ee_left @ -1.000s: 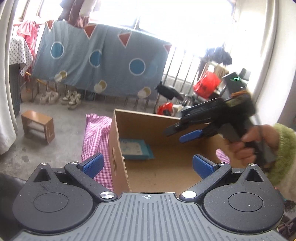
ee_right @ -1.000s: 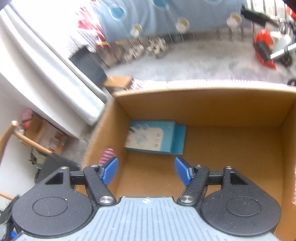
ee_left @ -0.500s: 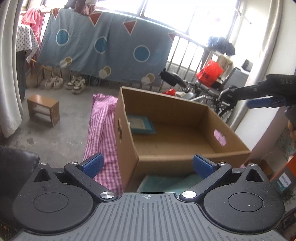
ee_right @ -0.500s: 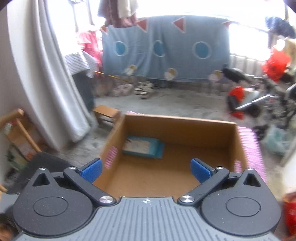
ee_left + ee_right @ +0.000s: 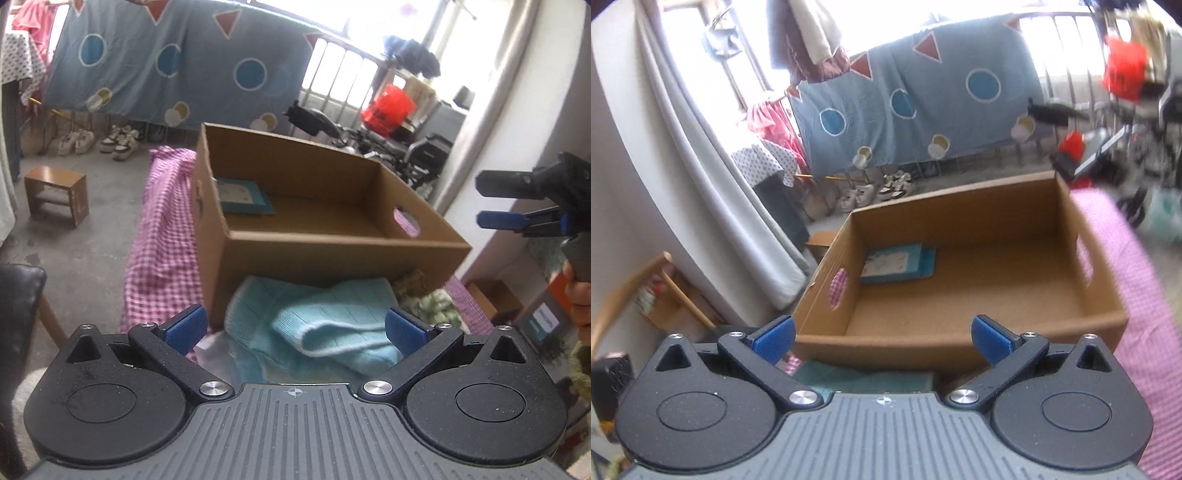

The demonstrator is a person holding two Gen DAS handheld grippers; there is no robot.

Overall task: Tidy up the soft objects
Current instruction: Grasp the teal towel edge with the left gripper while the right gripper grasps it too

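- Below my left gripper [image 5: 294, 328], just in front of the box's near wall, lies a light blue towel [image 5: 325, 317], rumpled, one folded edge turned toward me.
- Left jaws wide apart, nothing clamped; towel sits between and under the blue pads [image 5: 186, 328], pads not pressing it.
- Beside the towel on its right, a green-and-cream fuzzy item [image 5: 430, 301], partly hidden by the box corner; can't tell what it is.
- Cardboard box [image 5: 332, 251] open-topped, oval handle holes in the end walls, standing on pink checked cloth [image 5: 162, 240].
- Inside the box, far left corner: one flat teal packet [image 5: 243, 195] on the floor, rest of the floor bare.
- Right gripper [image 5: 882, 338] hangs over the box's near edge, pointing down into it; jaws have just been opening, now fully apart, nothing between them.
- Right view shows the same packet [image 5: 899, 262] and a strip of teal under the gripper front, blurred.
- From the left view, right gripper [image 5: 496, 205] seen side-on at the right edge, off to the right of the box, a hand [image 5: 578, 291] on its handle.
- Around: grey floor, small wooden stool [image 5: 57, 194], shoes [image 5: 98, 140] along a blue sheet [image 5: 177, 70] with circles and triangles hung on a railing, red bag [image 5: 388, 109], grey curtain [image 5: 713, 177].
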